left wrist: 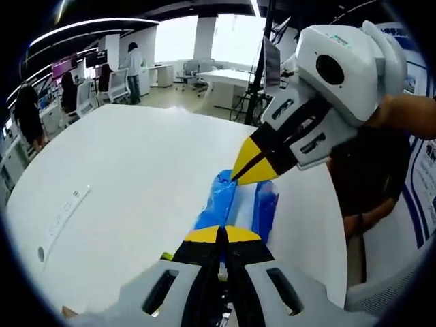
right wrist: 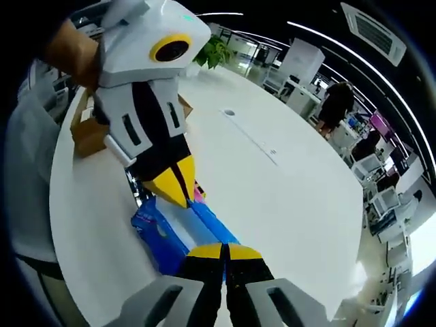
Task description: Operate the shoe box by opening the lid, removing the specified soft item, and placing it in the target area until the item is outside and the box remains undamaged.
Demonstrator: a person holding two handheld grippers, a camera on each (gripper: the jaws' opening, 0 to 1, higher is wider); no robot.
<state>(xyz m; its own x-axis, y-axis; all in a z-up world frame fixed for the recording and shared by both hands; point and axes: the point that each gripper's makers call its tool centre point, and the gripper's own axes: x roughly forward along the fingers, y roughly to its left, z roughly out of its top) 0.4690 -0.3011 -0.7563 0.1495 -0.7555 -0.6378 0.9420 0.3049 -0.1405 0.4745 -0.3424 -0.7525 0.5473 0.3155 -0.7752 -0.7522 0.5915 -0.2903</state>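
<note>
Yellow-tipped left gripper (left wrist: 219, 235) and right gripper (left wrist: 246, 170), jaws together, gripping opposite ends of a blue soft pack (left wrist: 235, 204).
Pack's long axis runs between the tips (ends hidden); cardboard box (right wrist: 88, 133) partly occluded, white table (left wrist: 129, 184).

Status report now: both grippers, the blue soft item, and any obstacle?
Left gripper and right gripper shut on blue soft pack, one at each end. Pack over white table. Brown box behind. No obstacle seen.

Open-plan office. Large white table (left wrist: 136, 184) in foreground; rows of desks (left wrist: 225, 78) and swivel chairs (left wrist: 119, 85) behind (several people seated or standing there). Ceiling strip lights (right wrist: 354, 44), air-conditioning vent (right wrist: 375, 30), potted plant (right wrist: 216, 49).
</note>
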